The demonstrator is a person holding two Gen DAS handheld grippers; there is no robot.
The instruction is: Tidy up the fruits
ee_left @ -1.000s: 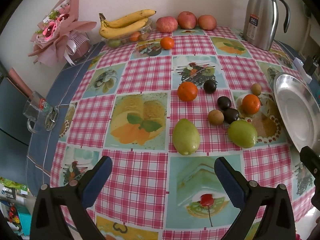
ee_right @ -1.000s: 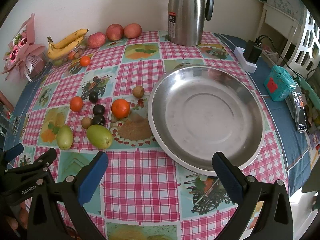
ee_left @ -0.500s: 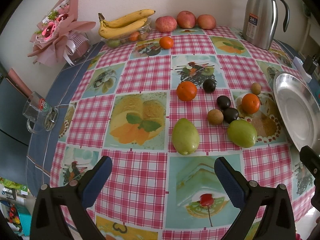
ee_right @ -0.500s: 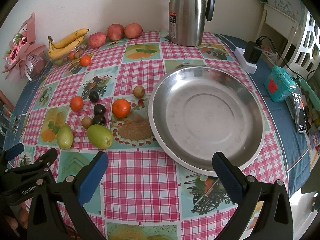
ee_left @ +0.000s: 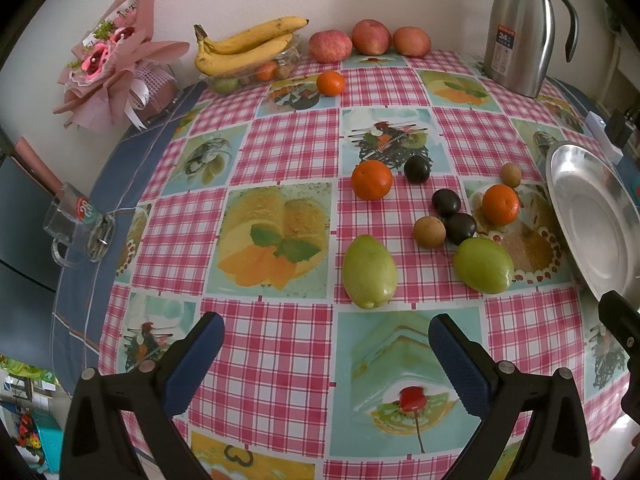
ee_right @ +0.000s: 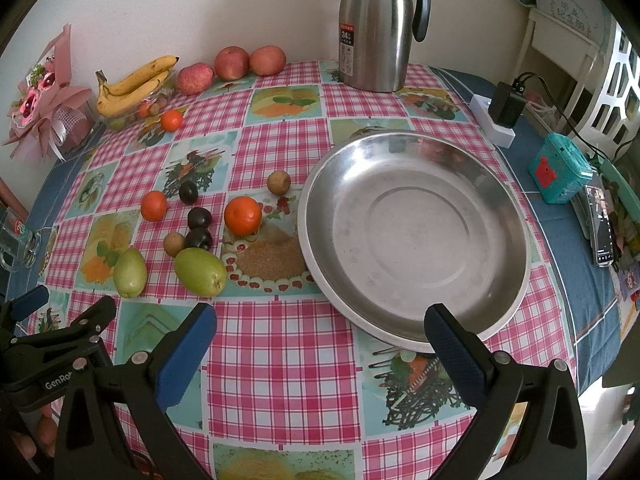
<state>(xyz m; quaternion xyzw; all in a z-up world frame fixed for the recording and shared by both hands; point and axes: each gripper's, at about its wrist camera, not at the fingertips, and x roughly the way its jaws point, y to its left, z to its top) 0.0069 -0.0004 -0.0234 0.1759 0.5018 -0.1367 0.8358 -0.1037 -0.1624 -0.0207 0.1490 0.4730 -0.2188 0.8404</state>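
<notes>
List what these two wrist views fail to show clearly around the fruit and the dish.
- Steel dish: left wrist view cuts off its right part at the frame edge.
- Clear container: bananas lie on top; the small fruit inside cannot be identified in either view.
- Thermos label: small print unreadable.
- Left gripper: right wrist view crops it at the left edge; only the fingers show.

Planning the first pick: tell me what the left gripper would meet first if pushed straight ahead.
Probably the nearer green fruit, which lies just ahead of the open left gripper, slightly toward its right finger. Only bare tablecloth lies between them; height above the table is unclear.
</notes>
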